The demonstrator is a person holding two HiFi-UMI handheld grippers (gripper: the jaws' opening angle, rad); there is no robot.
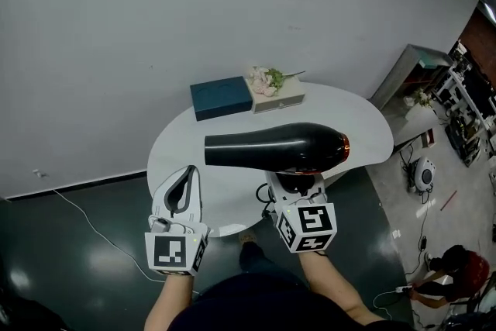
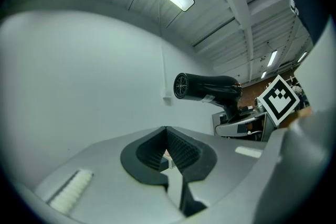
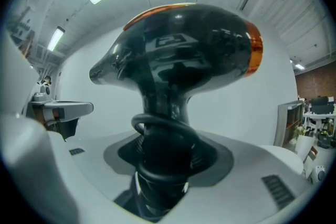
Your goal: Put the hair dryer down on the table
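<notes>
A black hair dryer (image 1: 279, 147) with an orange ring at its back end hangs level above the round white table (image 1: 174, 147), nozzle pointing left. My right gripper (image 1: 297, 184) is shut on its handle from below, and the cord is looped round the handle (image 3: 160, 165). The right gripper view shows the dryer body (image 3: 178, 55) filling the frame above the jaws. My left gripper (image 1: 187, 176) hovers at the table's near left edge with its jaws together and nothing in them. In the left gripper view the hair dryer (image 2: 210, 87) shows off to the right.
A dark blue box (image 1: 221, 97) and a beige box (image 1: 283, 98) topped with pink flowers (image 1: 265, 80) lie at the table's far side against the white wall. A metal cabinet (image 1: 411, 74) and clutter stand at the right. A thin cable (image 1: 85, 225) runs over the dark floor.
</notes>
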